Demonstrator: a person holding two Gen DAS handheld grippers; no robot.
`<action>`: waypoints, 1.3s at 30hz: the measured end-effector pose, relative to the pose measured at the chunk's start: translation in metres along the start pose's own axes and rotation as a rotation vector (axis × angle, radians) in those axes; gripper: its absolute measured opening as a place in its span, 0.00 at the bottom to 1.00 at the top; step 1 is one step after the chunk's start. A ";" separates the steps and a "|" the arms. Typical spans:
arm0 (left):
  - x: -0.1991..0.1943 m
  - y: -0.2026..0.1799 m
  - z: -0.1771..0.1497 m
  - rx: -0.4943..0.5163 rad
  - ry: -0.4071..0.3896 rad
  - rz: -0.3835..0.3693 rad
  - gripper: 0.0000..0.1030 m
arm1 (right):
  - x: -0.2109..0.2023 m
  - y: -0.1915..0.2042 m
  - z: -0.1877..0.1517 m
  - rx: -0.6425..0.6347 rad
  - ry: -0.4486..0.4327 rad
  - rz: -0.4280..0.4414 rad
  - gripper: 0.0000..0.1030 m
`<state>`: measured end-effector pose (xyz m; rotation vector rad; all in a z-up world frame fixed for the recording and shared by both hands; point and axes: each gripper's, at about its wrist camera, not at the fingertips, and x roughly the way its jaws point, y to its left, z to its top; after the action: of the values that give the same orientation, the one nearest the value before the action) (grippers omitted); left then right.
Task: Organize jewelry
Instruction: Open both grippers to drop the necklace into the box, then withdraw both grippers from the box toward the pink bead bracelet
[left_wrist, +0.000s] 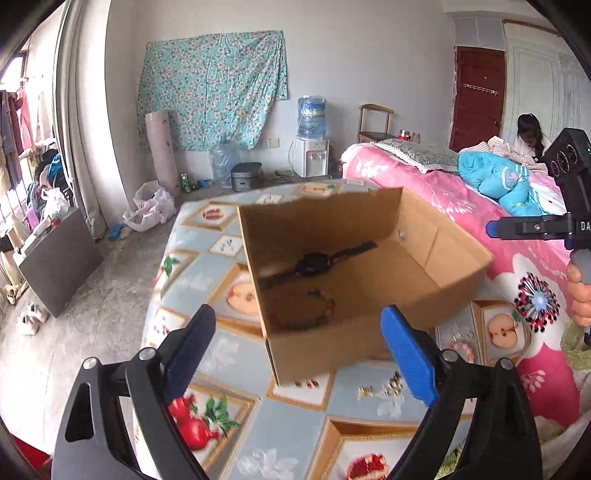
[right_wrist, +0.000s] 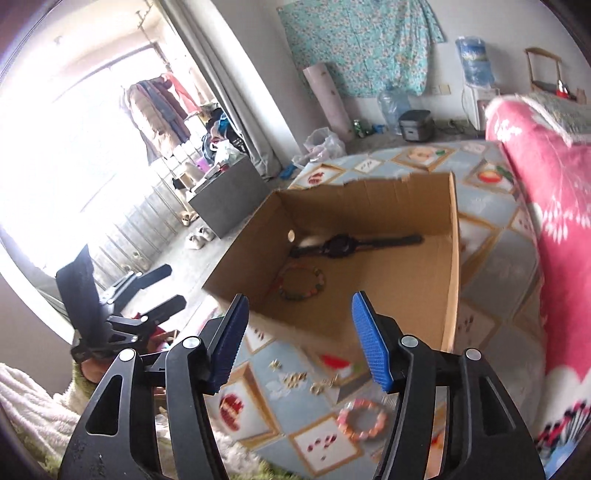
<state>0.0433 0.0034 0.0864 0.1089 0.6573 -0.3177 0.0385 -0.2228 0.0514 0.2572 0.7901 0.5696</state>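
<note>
Left wrist view: both grippers' jaws stand wide, holding nothing; a watch (left_wrist: 314, 263) and bead bracelet (left_wrist: 306, 310) lie in the cardboard box (left_wrist: 369, 347).

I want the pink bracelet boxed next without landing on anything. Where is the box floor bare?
Box floor is bare right of the beaded bracelet, below the watch. The left corner holding those two is crowded. The pink bracelet lies outside on the cloth.

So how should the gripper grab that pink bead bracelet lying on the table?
Pinch one side of the pink bead bracelet across its band, one finger inside the ring and one outside, coming straight down. It lies flat on the tablecloth, so there is likely no edge to catch from the side. The open right gripper is nearest.
</note>
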 end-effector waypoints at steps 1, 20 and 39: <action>0.001 -0.002 -0.006 -0.002 0.011 -0.003 0.88 | 0.000 -0.004 -0.007 0.021 0.010 0.010 0.54; 0.079 0.031 -0.037 -0.191 0.193 0.050 0.88 | 0.067 -0.068 -0.023 0.287 0.170 -0.110 0.45; 0.075 0.022 -0.053 -0.158 0.189 -0.021 0.88 | 0.035 -0.059 -0.047 0.160 0.079 -0.305 0.55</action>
<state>0.0760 0.0159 -0.0018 -0.0198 0.8694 -0.2762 0.0468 -0.2506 -0.0268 0.2558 0.9326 0.2302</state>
